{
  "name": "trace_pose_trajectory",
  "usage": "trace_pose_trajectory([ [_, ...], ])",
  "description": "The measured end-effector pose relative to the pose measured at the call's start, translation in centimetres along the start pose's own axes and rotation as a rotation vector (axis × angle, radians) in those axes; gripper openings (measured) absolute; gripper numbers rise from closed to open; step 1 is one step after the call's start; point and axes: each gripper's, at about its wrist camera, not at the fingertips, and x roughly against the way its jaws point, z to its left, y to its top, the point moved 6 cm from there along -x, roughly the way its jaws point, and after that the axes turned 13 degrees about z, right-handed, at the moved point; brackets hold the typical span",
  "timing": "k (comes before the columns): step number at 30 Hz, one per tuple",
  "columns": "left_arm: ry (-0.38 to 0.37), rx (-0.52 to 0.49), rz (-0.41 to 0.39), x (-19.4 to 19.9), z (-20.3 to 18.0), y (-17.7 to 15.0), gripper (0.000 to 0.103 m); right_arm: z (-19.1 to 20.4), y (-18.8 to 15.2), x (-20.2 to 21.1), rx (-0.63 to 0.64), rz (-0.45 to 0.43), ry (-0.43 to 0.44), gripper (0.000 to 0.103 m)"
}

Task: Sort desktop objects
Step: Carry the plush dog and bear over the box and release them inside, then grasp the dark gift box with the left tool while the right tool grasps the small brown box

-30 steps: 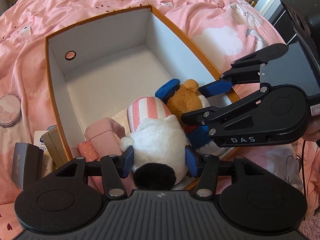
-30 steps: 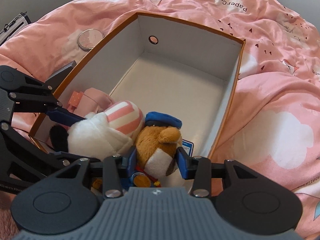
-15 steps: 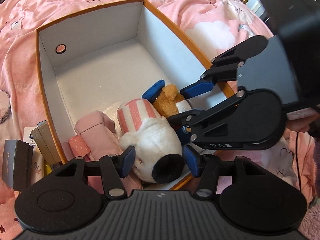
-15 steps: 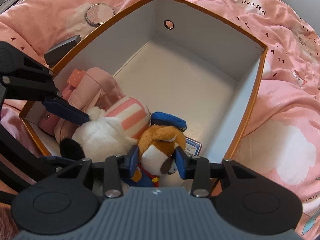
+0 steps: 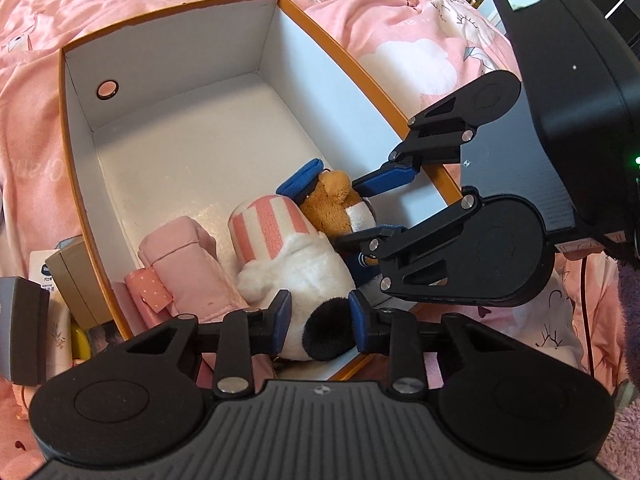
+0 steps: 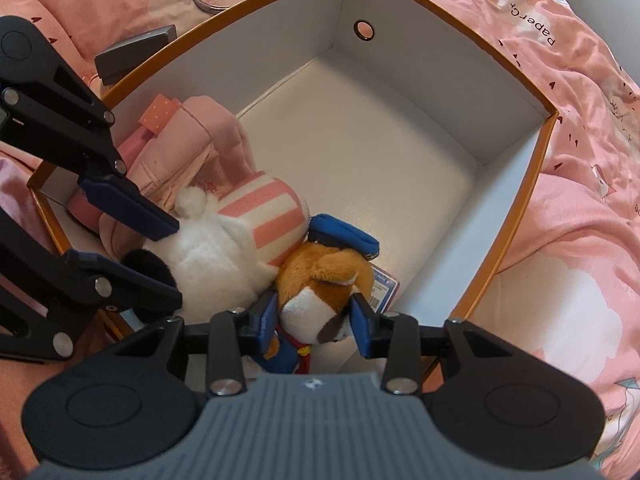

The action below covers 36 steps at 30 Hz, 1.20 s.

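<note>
1. Plush toys are both down in the orange box point(image 5: 384, 100), bunched at its near end: white one with the pink striped hat point(image 5: 296, 256) next to the brown one in a blue cap point(image 6: 324, 276).
2. Left gripper point(image 5: 318, 322) has its fingers either side of the white toy's black ear; can't tell if it's squeezing.
3. Right gripper point(image 6: 316, 320) straddles the brown toy's head, same doubt.
4. Looks like the drop-off step. Next: spread both and lift out straight.

The box point(image 5: 372, 92) is showing matt white card inside with an orange paper edge. The white plush toy point(image 6: 208, 256) and the brown plush dog point(image 6: 320, 280) are looking fuzzy. The pink pouch point(image 5: 188, 264) is appearing to be smooth padded cloth. The bedspread point(image 6: 580, 240) is looking soft, faintly sheeny.
</note>
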Motion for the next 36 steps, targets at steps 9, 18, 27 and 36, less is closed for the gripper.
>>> trace_pose_trajectory([
  [9,-0.008,0.004,-0.021,0.0,0.1,0.3,0.036,0.3,-0.2,0.3,-0.006,-0.001,-0.020,0.044],
  [18,-0.003,0.007,-0.053,0.8,0.0,0.4,0.044,0.4,-0.9,1.9,-0.041,-0.015,-0.036,0.049],
  [27,0.020,0.010,-0.163,4.8,0.2,-2.2,0.044,0.2,-0.5,5.4,-0.137,-0.173,0.010,0.049],
  [36,0.137,0.131,-0.303,10.6,4.7,-4.1,0.044,2.3,3.2,9.2,-0.177,-0.378,0.062,0.056],
])
